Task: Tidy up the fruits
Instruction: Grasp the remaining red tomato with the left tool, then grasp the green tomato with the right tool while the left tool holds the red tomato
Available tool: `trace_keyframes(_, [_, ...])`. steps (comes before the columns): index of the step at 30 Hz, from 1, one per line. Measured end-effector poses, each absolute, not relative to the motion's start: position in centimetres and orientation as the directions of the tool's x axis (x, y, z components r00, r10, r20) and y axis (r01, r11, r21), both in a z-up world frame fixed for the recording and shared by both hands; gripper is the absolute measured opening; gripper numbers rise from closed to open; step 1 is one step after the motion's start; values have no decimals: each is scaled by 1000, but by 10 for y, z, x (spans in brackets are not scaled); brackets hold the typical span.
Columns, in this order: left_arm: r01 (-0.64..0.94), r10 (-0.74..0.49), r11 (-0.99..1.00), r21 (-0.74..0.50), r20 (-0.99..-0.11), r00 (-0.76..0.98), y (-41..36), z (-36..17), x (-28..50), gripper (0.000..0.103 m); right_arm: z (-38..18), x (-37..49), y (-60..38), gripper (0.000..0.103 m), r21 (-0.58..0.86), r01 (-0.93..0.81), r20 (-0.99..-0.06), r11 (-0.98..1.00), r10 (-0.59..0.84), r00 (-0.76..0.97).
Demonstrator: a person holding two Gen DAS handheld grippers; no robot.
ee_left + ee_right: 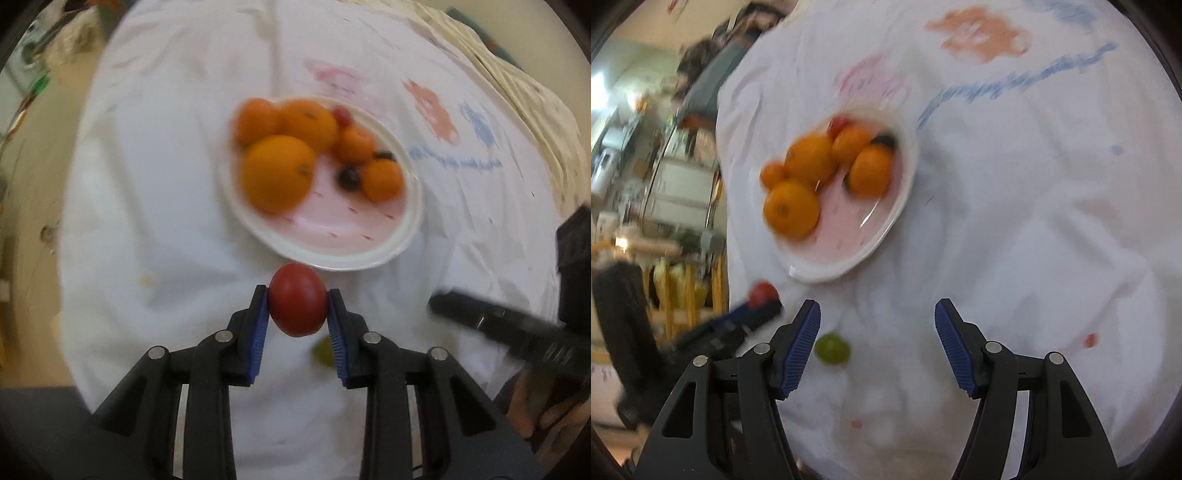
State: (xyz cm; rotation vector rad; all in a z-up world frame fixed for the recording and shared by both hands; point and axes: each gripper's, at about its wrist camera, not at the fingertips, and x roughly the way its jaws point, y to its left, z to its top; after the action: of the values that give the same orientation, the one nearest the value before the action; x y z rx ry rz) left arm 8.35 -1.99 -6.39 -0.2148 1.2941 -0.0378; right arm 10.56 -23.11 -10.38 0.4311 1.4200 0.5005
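Red tomato [297, 299] pinched in my left gripper [297, 306], I'm mid-carry to the plate [369, 254]; the right gripper [877, 314], half-open and empty, takes the green fruit [832, 348] next.

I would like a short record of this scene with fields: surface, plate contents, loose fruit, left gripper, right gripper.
surface: white cloth with coloured drawings
plate contents: plate holds five oranges, a small red fruit and two dark berries
loose fruit: green fruit on the cloth, near the right gripper's left finger
left gripper: left gripper shut on a red tomato, just short of the plate's near rim
right gripper: right gripper open, nothing between its fingers
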Motion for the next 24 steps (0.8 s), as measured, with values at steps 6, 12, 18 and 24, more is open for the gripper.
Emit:
trace_keyframes(6, [-161,-126,971,-178,-948,292,13,-58,74,27,-119,92,-186,67,567,-170,-820,806,572,-28])
trace_keyframes(12, [-186,-133,963,-194,-944,301,26,-57,65,27,-128,83,-154,65,498,-270,-862,824,504,-50])
trace_keyframes(18, [-202,-149,956,-212,-946,287,35,-61,60,27,-126,66,-115,54,311,-459,-930,832,367,36])
trace_keyframes(24, [-223,-148,950,-219,-944,295,38,-61,60,27,-124,57,-120,37,252,-509,-936,823,341,87])
